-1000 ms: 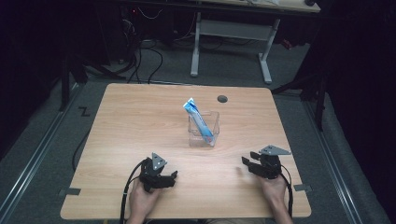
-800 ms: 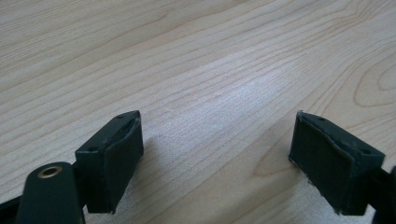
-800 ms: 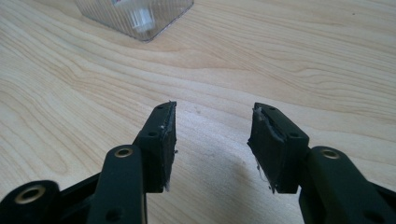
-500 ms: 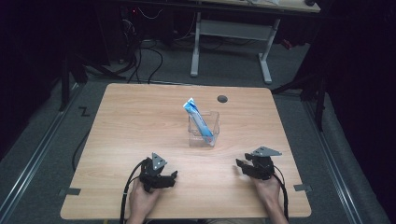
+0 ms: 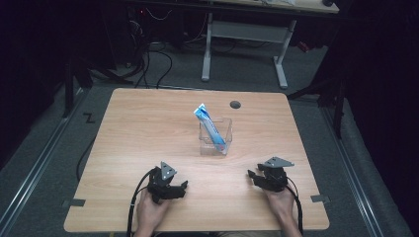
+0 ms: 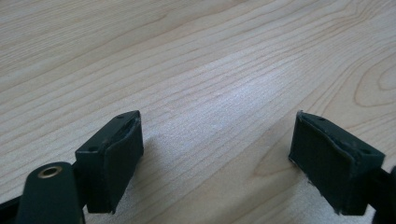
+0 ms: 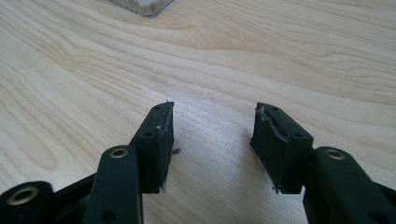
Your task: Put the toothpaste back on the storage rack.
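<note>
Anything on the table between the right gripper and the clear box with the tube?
Nothing: in the high view only bare table separates the right gripper from the clear box holding the tube.

One wooden table (image 5: 123,163) carries one clear container (image 5: 216,137), and inside that container stands one blue tube (image 5: 209,124). Nearer the person than the container are two grippers, the left gripper (image 5: 181,189) and the right gripper (image 5: 252,177).
</note>
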